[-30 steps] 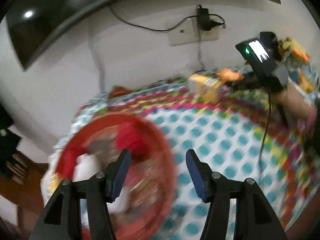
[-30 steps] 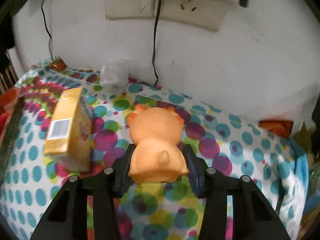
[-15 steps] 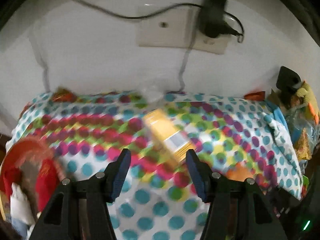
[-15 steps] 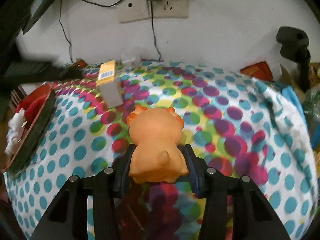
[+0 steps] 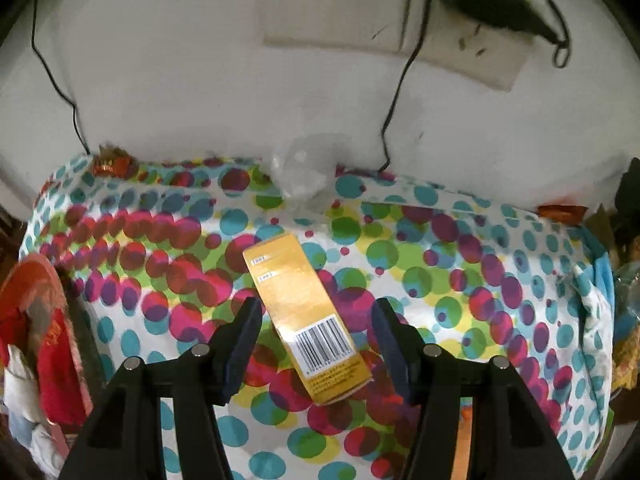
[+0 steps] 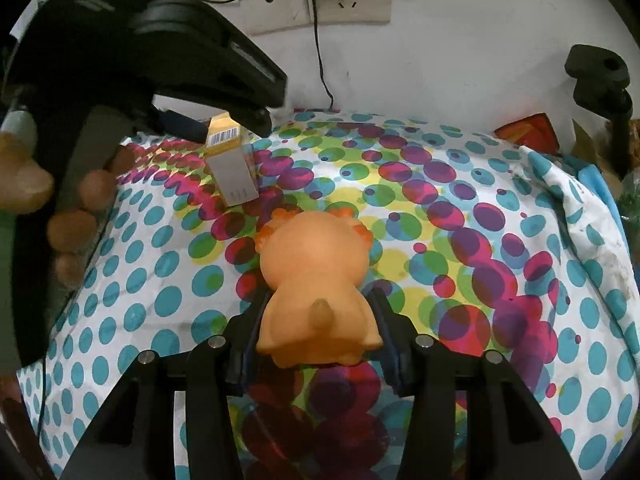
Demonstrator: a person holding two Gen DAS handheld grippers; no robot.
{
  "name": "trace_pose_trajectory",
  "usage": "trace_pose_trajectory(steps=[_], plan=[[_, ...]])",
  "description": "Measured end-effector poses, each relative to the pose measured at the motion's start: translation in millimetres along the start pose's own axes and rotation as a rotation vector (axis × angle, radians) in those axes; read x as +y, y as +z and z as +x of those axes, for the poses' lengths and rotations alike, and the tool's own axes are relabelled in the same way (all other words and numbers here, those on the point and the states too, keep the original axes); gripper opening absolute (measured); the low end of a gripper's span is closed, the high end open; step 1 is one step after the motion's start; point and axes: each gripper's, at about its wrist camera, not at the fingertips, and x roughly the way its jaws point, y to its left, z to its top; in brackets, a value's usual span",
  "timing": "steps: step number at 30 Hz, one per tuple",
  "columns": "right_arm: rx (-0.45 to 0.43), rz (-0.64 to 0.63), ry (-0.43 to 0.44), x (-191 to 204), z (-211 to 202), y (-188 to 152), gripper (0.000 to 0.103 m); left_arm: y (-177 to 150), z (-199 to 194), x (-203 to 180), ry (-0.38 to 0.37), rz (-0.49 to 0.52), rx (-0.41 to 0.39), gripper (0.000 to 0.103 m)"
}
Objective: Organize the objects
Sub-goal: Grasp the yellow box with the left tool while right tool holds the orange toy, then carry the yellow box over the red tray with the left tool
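The left tongs [image 5: 316, 320] are held open over a tall yellow cardboard box with a barcode [image 5: 306, 318], which stands on the counter's polka-dot cloth [image 5: 460, 280] between the pads without being touched. The right tongs [image 6: 316, 320] are clamped on an orange rubber animal toy [image 6: 316, 280]. A red basket of items [image 5: 44, 320] sits at the counter's left edge.
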Motion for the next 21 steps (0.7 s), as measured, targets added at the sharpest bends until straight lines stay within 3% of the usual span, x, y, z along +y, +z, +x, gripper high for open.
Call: trace_pose_trajectory(steps=[4,9,11,12,21], plan=[[0.0,0.004,0.001,0.6,-0.2,0.4,0.046,-4.2,8.6,6.0,0.056,-0.012,-0.023,0.059],[0.001,-0.003,-0.015,3.4,0.0,0.2,0.046,-7.1,14.1,14.0,0.025,-0.027,-0.024,0.057],[0.001,0.001,-0.014,3.3,0.0,0.4,0.046,-10.4,12.5,14.9,0.033,-0.012,-0.046,0.046],[0.0,0.002,-0.014,3.3,-0.4,0.5,0.046,-12.3,13.1,14.2,0.042,0.007,-0.048,0.032],[0.0,0.008,-0.03,4.3,-3.6,0.8,0.047,-28.5,8.9,15.1,0.046,0.07,-0.086,0.03]])
